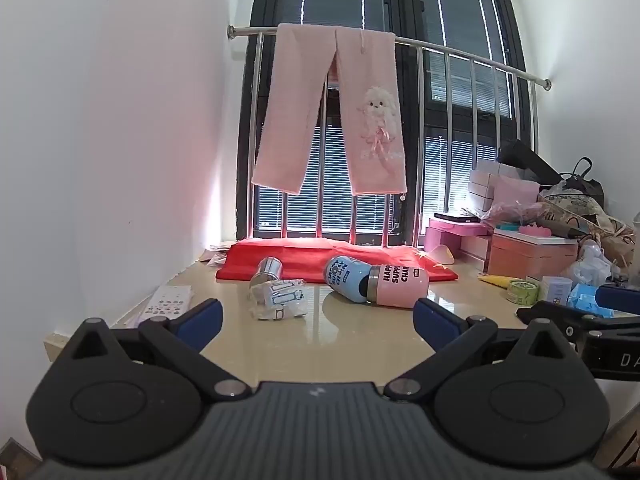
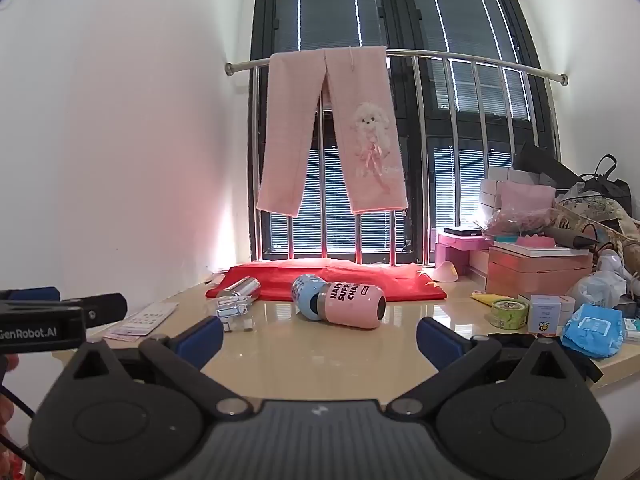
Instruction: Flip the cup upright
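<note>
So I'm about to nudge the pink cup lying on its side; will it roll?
Probably: the pink cup lies on its rounded side on the glossy table. Its smooth wall looks slippery. The blue cup touching it may shift too.

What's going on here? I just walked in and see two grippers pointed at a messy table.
A person holds a gripper in each hand, set to flip a cup upright. The pink cup lies on its side on the table, touching a blue cup also lying down, near a red cloth. A silver cup lies further left. The left gripper and right gripper are both open, short of the cups, holding nothing.
</note>
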A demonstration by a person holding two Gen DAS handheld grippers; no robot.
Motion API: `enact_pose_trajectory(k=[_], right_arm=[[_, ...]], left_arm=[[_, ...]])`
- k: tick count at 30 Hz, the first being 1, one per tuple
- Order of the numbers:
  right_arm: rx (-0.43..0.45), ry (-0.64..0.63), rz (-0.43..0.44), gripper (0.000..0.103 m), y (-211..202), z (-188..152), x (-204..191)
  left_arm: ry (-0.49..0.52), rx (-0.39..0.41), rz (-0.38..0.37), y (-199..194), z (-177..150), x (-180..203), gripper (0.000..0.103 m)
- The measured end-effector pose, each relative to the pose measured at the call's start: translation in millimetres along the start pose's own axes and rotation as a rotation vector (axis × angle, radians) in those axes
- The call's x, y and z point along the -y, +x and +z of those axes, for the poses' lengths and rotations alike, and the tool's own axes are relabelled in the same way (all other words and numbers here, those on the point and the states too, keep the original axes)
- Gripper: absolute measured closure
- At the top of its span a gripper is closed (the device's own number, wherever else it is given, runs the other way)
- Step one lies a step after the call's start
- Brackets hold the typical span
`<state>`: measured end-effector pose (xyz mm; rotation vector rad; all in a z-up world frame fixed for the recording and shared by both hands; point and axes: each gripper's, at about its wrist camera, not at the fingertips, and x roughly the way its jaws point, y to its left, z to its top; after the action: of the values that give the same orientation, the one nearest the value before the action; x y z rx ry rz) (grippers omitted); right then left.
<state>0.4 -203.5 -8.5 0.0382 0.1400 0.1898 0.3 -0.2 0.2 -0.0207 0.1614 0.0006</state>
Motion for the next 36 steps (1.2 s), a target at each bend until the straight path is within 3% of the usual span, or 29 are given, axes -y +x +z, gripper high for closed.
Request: enact_pose_trajectory(k=[36], right_arm=[[0.002,0.003,0.0,0.0,-0.5,-0.1,0.1]], left_arm=[[-0.001,0.006,-0.003,-0.6,-0.4,4.0,0.0]])
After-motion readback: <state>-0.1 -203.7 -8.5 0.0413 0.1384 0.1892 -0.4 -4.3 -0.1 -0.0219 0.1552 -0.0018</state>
